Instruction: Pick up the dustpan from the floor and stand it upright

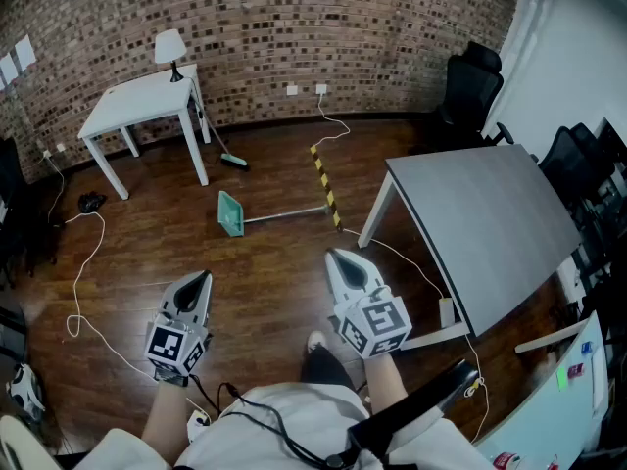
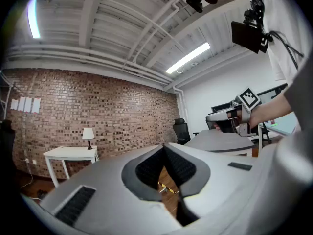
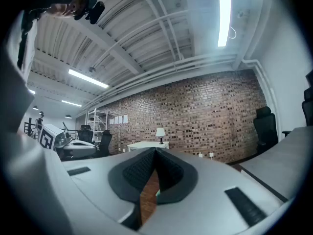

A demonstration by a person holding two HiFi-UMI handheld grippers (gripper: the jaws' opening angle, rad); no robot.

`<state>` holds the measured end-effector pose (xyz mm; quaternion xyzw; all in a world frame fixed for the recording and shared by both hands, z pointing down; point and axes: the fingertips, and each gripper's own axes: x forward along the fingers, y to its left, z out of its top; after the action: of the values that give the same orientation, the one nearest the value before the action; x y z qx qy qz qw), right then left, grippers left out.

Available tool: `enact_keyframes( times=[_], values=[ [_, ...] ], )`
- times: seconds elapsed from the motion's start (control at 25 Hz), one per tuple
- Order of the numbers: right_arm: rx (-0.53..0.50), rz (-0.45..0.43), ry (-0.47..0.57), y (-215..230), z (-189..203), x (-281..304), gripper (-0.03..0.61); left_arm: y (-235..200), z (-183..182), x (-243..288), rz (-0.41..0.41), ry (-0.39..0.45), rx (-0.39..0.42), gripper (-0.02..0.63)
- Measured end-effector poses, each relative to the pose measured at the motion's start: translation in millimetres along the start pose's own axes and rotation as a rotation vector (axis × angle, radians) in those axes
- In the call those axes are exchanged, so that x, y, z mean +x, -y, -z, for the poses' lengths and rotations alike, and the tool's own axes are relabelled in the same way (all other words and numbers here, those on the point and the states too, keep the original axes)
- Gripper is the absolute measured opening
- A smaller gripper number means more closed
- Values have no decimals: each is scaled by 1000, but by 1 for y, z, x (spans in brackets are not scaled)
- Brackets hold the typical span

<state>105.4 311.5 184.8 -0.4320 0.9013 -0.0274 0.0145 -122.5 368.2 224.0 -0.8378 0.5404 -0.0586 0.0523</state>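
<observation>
A teal dustpan (image 1: 231, 212) lies flat on the wooden floor, its long metal handle (image 1: 285, 213) running right toward a yellow-and-black striped strip (image 1: 326, 186). My left gripper (image 1: 203, 276) is held level well short of it, at the lower left, jaws shut and empty. My right gripper (image 1: 336, 255) is level at the lower middle, nearer the handle's end, also shut and empty. In the left gripper view the jaw tips (image 2: 164, 146) meet, with floor showing below. Through the right gripper's (image 3: 155, 151) closed jaws a sliver of teal (image 3: 157, 192) shows.
A white table (image 1: 147, 101) with a lamp (image 1: 170, 50) stands by the brick wall, a teal broom (image 1: 227, 151) leaning beside it. A grey table (image 1: 490, 223) fills the right, black chairs (image 1: 470, 86) behind. White cables (image 1: 83, 272) trail across the floor.
</observation>
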Motion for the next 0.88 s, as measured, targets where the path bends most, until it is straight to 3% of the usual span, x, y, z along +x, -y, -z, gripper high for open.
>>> enact_keyframes(
  times=[0.28, 0.52, 0.88],
  values=[
    [-16, 4, 16, 55, 3, 63, -9, -35, 18, 68, -8, -18, 11, 8],
    [-51, -31, 11, 135, 10, 167, -9, -92, 26, 178, -68, -13, 1, 7],
    [-68, -99, 51, 257, -25, 306, -9, -166, -13, 351, -158, 21, 11, 8]
  ],
)
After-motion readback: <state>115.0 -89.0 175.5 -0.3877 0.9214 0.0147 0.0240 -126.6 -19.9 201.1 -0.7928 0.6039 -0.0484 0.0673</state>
